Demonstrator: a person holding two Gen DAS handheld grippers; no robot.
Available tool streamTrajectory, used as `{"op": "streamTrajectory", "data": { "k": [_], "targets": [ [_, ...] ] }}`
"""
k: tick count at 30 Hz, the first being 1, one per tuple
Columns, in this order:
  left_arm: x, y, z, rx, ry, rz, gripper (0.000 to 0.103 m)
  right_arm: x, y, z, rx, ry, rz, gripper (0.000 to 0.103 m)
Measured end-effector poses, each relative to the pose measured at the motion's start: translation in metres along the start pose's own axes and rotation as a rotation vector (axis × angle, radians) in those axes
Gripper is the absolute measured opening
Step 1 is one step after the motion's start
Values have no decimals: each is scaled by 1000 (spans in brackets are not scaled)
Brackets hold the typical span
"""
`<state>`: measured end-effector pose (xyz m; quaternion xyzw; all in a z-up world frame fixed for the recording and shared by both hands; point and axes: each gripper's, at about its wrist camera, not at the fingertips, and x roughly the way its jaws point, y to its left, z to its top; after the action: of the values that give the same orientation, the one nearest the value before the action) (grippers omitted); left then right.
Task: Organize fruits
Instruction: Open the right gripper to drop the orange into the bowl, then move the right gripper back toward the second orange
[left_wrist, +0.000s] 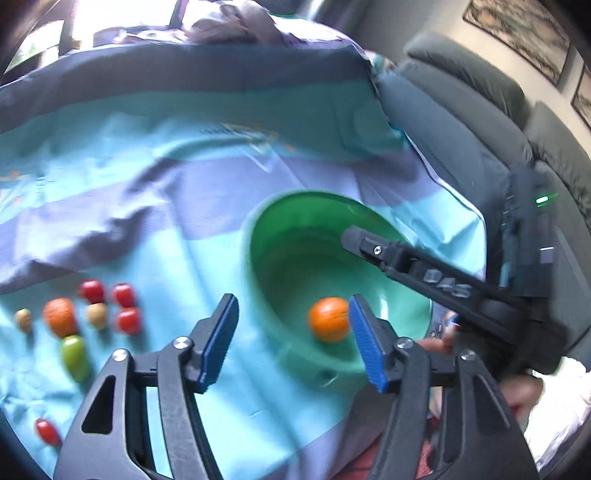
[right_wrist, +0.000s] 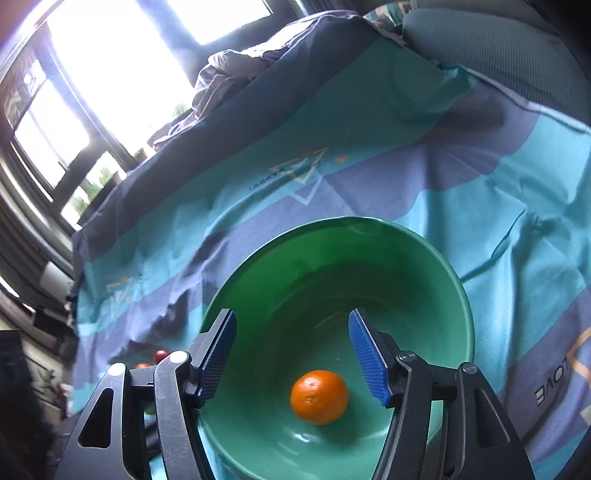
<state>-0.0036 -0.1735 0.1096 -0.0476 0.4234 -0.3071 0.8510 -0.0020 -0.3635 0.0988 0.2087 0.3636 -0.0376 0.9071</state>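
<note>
Striped teal-and-purple cloth (right_wrist: 369, 177) covers the surface, with one orange (right_wrist: 319, 396) lying in the green bowl (right_wrist: 258, 280).
Your right gripper (right_wrist: 291, 354) hangs over the bowl, jaws spread wide and empty, the orange below and between them. Your left gripper (left_wrist: 295, 339) is also released, the orange just inside its right jaw; left of its jaws small fruits (left_wrist: 92, 314) lie loose on the cloth.

Tongs (right_wrist: 291, 354) agape over orange (right_wrist: 319, 397) in bowl (right_wrist: 258, 280).
</note>
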Motion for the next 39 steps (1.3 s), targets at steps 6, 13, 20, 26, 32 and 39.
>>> {"op": "streamTrajectory", "data": {
  "k": [6, 13, 20, 26, 32, 39],
  "targets": [
    [-49, 65, -15, -156, -63, 152, 69, 28, 36, -11, -175, 9, -265, 64],
    [-88, 136, -46, -277, -106, 301, 69, 46, 62, -24, -276, 5, -385, 64],
    [-95, 181, -67, -336, -91, 373, 69, 45, 72, -37, -370, 19, -439, 64],
    [-103, 195, -71, -365, -105, 358, 69, 50, 76, -39, -421, -9, -441, 64],
    [-98, 194, -71, -348, -76, 368, 69, 43, 89, -47, -468, -26, -373, 64],
    [-99, 196, -72, -350, -66, 374, 69, 30, 108, -57, -509, -35, -389, 64]
  ]
}}
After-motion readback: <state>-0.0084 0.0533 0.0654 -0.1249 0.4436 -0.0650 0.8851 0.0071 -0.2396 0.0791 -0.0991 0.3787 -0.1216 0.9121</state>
